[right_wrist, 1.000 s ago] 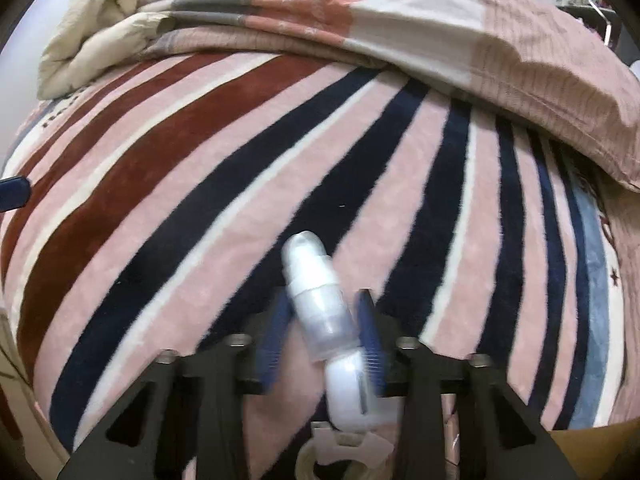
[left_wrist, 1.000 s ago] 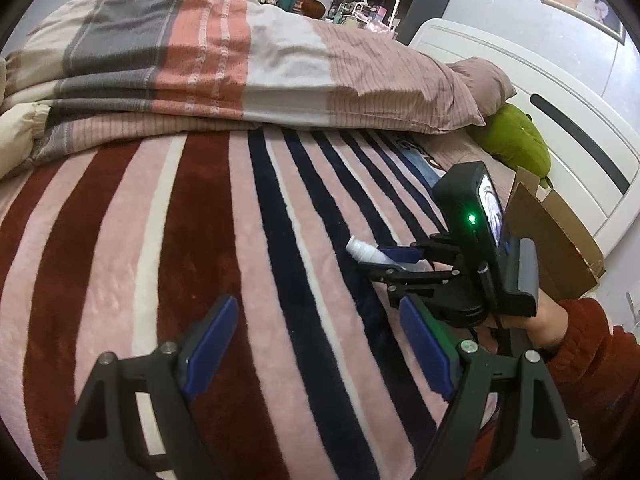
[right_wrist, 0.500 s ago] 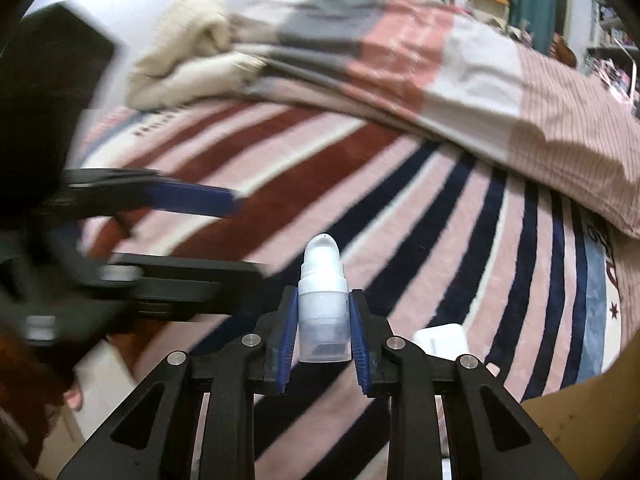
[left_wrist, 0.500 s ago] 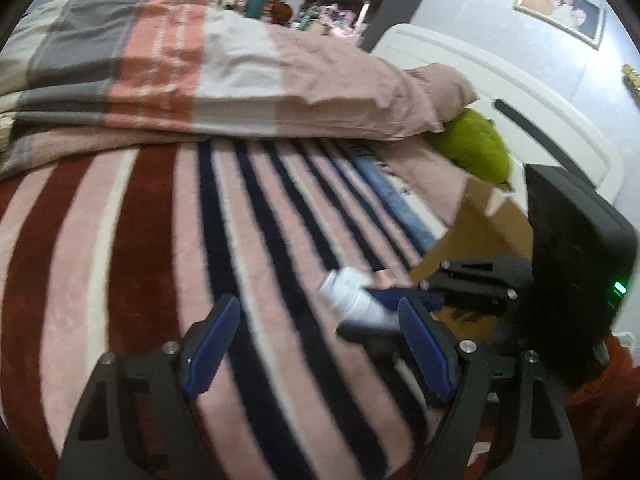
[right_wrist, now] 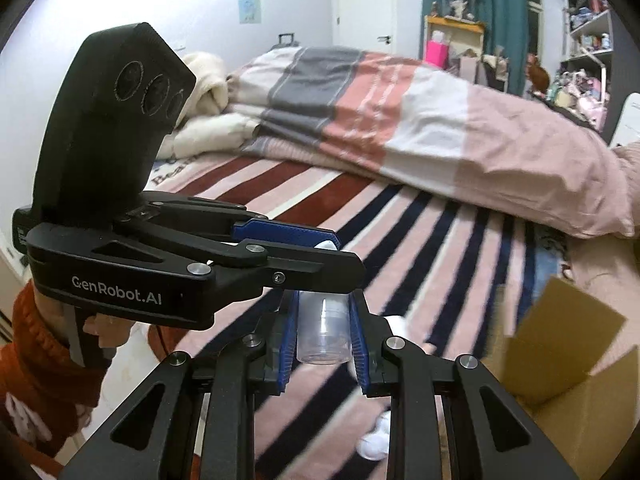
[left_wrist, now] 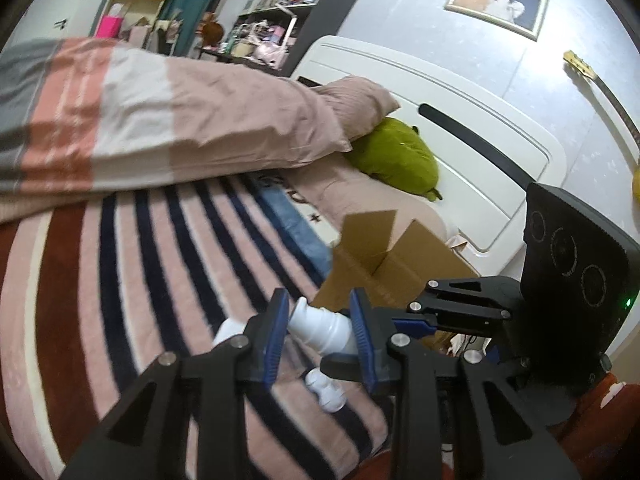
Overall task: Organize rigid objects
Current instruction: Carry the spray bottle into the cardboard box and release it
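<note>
Striped bedspread (left_wrist: 120, 280), open cardboard box (left_wrist: 384, 264) contents unseen; both grippers' fingers (right_wrist: 288, 332) clamped on white bottle (left_wrist: 324, 326).

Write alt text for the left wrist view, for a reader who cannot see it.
The left tool closes its blue pads around a small white plastic bottle that the right tool grips from the right, above a striped pink, maroon and navy fleece blanket. An open brown cardboard box sits just beyond, with another small white item lying below the bottle.
</note>
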Tool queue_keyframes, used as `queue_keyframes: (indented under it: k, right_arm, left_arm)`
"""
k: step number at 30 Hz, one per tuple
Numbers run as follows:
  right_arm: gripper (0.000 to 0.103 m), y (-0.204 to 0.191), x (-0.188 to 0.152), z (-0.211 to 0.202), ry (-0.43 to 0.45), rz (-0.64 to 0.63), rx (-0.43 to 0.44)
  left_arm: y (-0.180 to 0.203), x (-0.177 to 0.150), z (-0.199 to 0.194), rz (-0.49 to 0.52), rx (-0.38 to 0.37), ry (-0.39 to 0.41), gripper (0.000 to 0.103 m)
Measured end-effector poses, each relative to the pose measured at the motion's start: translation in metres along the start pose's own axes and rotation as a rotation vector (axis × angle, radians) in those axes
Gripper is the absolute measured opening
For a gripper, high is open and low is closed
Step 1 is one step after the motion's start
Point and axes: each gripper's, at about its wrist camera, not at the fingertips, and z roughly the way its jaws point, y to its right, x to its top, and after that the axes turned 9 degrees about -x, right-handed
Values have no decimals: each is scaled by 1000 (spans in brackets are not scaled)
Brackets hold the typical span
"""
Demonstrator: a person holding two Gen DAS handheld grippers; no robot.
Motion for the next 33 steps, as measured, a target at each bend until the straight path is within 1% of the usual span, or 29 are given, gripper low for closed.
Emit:
queue_keyframes:
  k: [4,7,13,16,17,18,19,20,21,24,29,33]
  right_arm:
    - [20,36,-3,-19,10,36,-43]
    - [20,63,-8,-28,-1,70,-68]
    - [20,116,-25,-37,-48,128,-131]
    - [20,136,-34,-35,-82,156,-148]
    - [20,142,-36,-33,-95,167,-154]
    - [21,147,-39,-30,-110,177,-168]
    - [24,150,-42,-27,-127,187,-178]
    - [33,154,-44,-25,-139,197,-179]
    - [37,157,-46,-23,-143,205,-175]
    - [38,159,-49,-23,-144,207,-179]
    - [38,150,-46,-26,-140,197,-173]
    - [38,132,-35,-34,-106,177,-157]
  left_arm:
    - [26,21,30,46,-20,-28,29]
    - [42,33,57,66,-41,-60,29]
    - [66,47,116,98,-74,-134,29]
    - [72,51,141,103,-72,-176,29]
    - [73,51,145,104,-66,-186,30]
    - [74,51,152,105,-42,-205,41]
    - [74,51,153,103,-21,-209,59]
    - [74,52,153,103,-4,-202,66]
    - [75,52,152,109,1,-191,70]
    - [73,53,147,99,2,-183,71]
    - [70,53,131,100,47,-170,71]
    - [63,52,100,85,69,-122,71]
